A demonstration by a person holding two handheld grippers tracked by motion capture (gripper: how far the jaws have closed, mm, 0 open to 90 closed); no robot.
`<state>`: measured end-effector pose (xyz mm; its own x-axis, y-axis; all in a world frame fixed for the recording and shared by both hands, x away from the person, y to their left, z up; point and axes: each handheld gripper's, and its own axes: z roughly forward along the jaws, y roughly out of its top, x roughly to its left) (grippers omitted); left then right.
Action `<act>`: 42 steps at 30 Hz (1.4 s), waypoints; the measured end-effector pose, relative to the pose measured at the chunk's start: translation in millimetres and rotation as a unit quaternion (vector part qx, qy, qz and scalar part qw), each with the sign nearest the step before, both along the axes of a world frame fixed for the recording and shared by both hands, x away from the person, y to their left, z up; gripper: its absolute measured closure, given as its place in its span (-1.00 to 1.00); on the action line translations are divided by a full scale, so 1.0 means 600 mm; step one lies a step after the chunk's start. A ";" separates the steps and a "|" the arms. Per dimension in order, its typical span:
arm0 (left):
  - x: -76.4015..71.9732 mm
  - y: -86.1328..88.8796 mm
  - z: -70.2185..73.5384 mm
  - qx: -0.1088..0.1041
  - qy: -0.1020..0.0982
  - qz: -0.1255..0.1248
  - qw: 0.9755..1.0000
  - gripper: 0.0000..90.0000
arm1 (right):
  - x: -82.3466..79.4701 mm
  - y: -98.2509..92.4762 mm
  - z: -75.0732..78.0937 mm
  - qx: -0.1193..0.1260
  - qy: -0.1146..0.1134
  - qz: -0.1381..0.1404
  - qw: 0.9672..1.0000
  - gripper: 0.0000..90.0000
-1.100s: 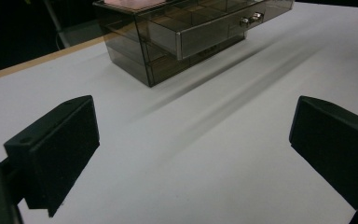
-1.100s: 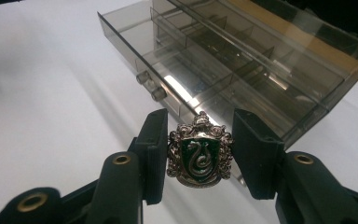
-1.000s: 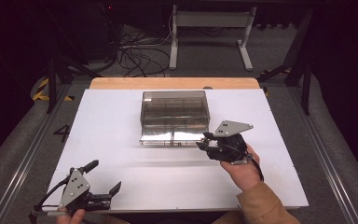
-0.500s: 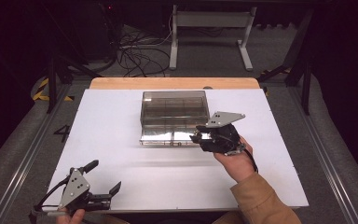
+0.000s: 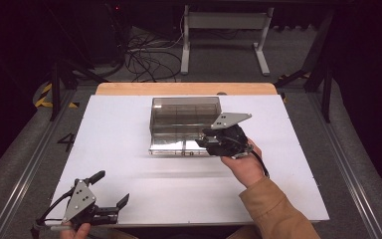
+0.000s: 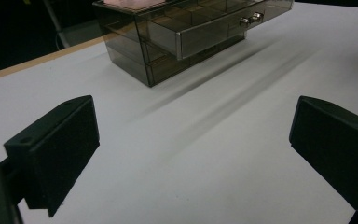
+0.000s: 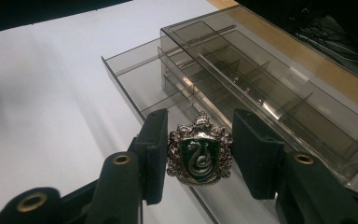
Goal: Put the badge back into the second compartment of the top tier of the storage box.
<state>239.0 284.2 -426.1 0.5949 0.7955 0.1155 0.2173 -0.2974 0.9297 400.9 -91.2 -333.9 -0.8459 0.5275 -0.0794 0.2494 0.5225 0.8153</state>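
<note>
A smoked clear drawer box point(image 5: 184, 119) stands at the middle of the white table, its lower drawer point(image 5: 174, 147) pulled out toward me. In the right gripper view my right gripper point(image 7: 199, 156) is shut on a silver crest badge point(image 7: 199, 156) with a green shield and snake, held just above the open drawer point(image 7: 135, 79). In the high view that gripper point(image 5: 210, 141) hangs over the drawer's right end. My left gripper point(image 5: 110, 193) rests open near the table's front left corner, its pads point(image 6: 58, 149) wide apart over bare table, and the box point(image 6: 186, 32) lies far ahead of it.
The white tabletop point(image 5: 104, 134) has a wooden strip point(image 5: 184, 88) along its far edge. Behind it are table legs point(image 5: 224, 30) and loose cables point(image 5: 144, 55) on a dark floor. Metal rails point(image 5: 25, 164) run along both sides.
My right gripper has moved left and slightly up with the badge, from beside the drawer's right end to over it. The left gripper has stayed still.
</note>
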 end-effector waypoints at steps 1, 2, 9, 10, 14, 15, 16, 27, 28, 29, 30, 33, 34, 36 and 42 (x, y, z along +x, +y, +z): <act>0.000 0.000 0.000 0.000 0.000 0.000 1.000 -0.95 | 0.002 0.003 0.000 0.000 0.001 0.000 1.000 0.28; 0.000 0.000 0.000 0.000 0.000 0.000 1.000 -0.95 | 0.004 0.004 0.000 0.000 0.001 0.001 1.000 0.28; 0.000 -0.001 -0.001 -0.002 0.001 0.000 1.000 -0.95 | 0.016 0.021 -0.005 -0.002 0.000 0.007 1.000 0.28; 0.000 -0.001 -0.001 -0.003 0.001 0.000 1.000 -0.95 | 0.017 0.024 -0.006 -0.003 -0.001 0.008 1.000 0.28; 0.001 0.000 -0.001 -0.003 0.001 0.000 1.000 -0.95 | 0.026 0.037 -0.013 -0.008 0.003 0.012 1.000 0.28; 0.001 0.000 -0.001 -0.003 0.002 0.000 1.000 -0.95 | 0.029 0.039 -0.015 -0.008 0.004 0.012 1.000 0.28; 0.001 0.000 -0.001 -0.003 0.002 0.000 1.000 -0.95 | 0.031 0.042 -0.016 -0.010 0.005 0.012 1.000 0.28; 0.001 0.000 -0.001 -0.002 0.002 0.001 1.000 -0.95 | 0.047 0.061 -0.030 -0.016 0.013 0.013 1.000 0.28; 0.001 0.000 -0.001 -0.002 0.002 0.001 1.000 -0.95 | 0.048 0.062 -0.031 -0.018 0.013 0.015 1.000 0.28; 0.001 0.000 -0.001 -0.003 0.002 0.001 1.000 -0.95 | 0.049 0.064 -0.032 -0.017 0.014 0.013 1.000 0.28; 0.001 0.001 -0.001 -0.002 0.001 0.000 1.000 -0.95 | 0.050 0.066 -0.033 -0.017 0.016 0.014 1.000 0.28; 0.001 0.001 -0.001 -0.003 0.002 0.001 1.000 -0.95 | 0.052 0.071 -0.036 -0.019 0.017 0.015 1.000 0.28; 0.001 0.001 -0.001 -0.002 0.002 0.000 1.000 -0.95 | 0.052 0.072 -0.037 -0.019 0.018 0.015 1.000 0.28; 0.001 0.001 -0.001 -0.003 0.002 0.000 1.000 -0.95 | 0.053 0.074 -0.038 -0.019 0.019 0.016 1.000 0.28; 0.001 0.001 -0.001 -0.002 0.002 0.000 1.000 -0.95 | 0.058 0.079 -0.044 -0.024 0.025 0.017 0.999 0.28</act>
<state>239.7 284.8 -426.6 0.5949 0.7962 0.1106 0.2202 -0.2937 0.9302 435.4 -43.7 -360.1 -0.8668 0.4949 -0.0605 0.2710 0.5697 0.7759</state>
